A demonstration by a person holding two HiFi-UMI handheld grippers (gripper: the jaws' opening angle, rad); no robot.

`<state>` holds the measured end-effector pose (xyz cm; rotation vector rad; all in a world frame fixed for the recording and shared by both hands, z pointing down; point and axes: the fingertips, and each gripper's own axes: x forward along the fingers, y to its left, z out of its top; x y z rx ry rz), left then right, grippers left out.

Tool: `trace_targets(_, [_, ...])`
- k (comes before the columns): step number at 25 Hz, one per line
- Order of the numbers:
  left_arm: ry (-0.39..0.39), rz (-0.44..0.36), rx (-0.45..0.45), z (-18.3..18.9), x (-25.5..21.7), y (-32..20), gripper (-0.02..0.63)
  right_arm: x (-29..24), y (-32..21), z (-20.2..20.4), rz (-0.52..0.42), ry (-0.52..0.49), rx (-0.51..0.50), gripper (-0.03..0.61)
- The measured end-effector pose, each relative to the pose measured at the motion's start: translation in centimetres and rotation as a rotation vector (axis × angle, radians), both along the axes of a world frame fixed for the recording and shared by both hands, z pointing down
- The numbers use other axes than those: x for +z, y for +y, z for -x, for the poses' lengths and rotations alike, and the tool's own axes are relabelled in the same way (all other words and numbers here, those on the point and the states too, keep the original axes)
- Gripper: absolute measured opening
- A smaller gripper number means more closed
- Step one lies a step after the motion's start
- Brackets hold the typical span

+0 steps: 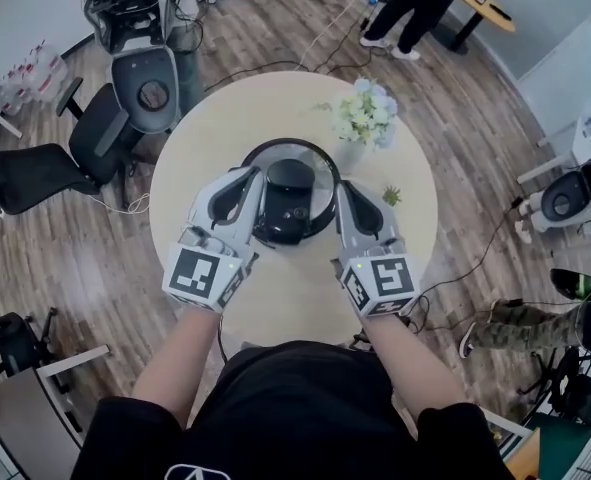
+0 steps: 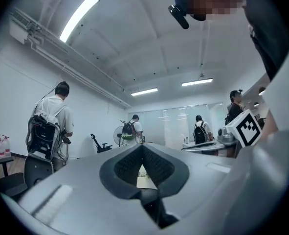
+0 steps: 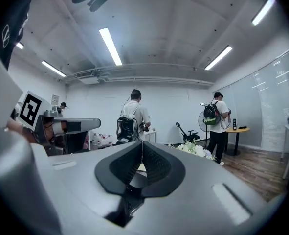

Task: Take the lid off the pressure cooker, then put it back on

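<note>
Left gripper [image 1: 253, 180] and right gripper [image 1: 343, 192] hovering beside the cooker [image 1: 293, 213] in the middle, jaws pressing together, gripping nothing

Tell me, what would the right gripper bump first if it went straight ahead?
Probably nothing close: the shut right gripper aims just left of the flowers. Far off in that line stands a person with a backpack, though depth is unclear.

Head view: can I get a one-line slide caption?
Left tongs and right tongs, both shut and empty, frame the pressure cooker on the round table beside white flowers.
</note>
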<state>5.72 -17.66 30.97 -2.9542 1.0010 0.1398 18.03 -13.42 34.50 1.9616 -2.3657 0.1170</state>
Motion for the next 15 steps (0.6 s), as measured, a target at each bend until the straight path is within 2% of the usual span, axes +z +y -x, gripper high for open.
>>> trace_targets(15, [-0.012, 0.002, -0.02, 0.1, 0.16, -0.06, 0.0, 0.42, 0.15, -0.71, -0.007, 0.029, 0.029, 0.008])
